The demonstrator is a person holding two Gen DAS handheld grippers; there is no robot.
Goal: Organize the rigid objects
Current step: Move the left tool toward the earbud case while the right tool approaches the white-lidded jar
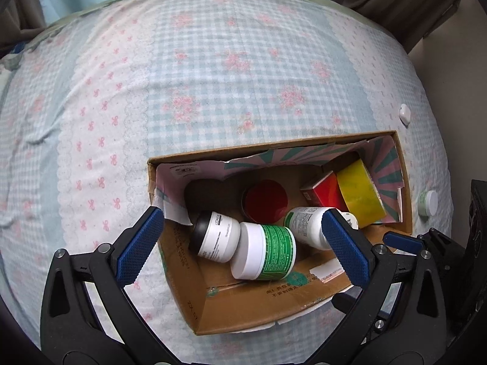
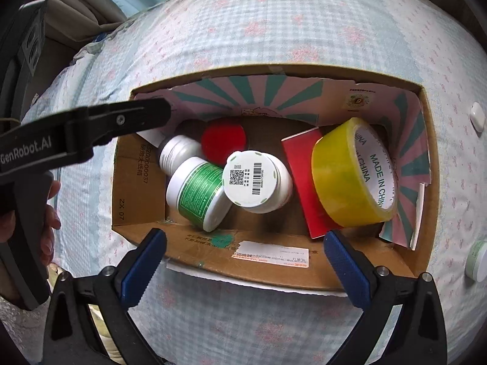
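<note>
An open cardboard box [image 1: 243, 310] [image 2: 274, 264] lies on the bed. Inside are a green-labelled white jar [image 1: 268, 251] [image 2: 197, 193], a black-capped white bottle [image 1: 214, 235] [image 2: 176, 152], a white bottle with a barcode base [image 1: 307, 225] [image 2: 252, 178], a red lid [image 1: 266, 202] [image 2: 223, 140], a red box [image 1: 322, 191] [image 2: 304, 182] and a yellow tape roll [image 1: 359, 194] [image 2: 353, 173]. My left gripper [image 1: 240, 246] is open over the box's left end. My right gripper [image 2: 243, 267] is open and empty above the box's near wall.
Flowered checked bedding [image 1: 213, 76] covers the bed. A small white jar [image 1: 427, 202] [image 2: 478, 261] and a white oval object [image 1: 404, 112] [image 2: 477, 117] lie right of the box. The left gripper's arm [image 2: 91, 133] crosses the right wrist view.
</note>
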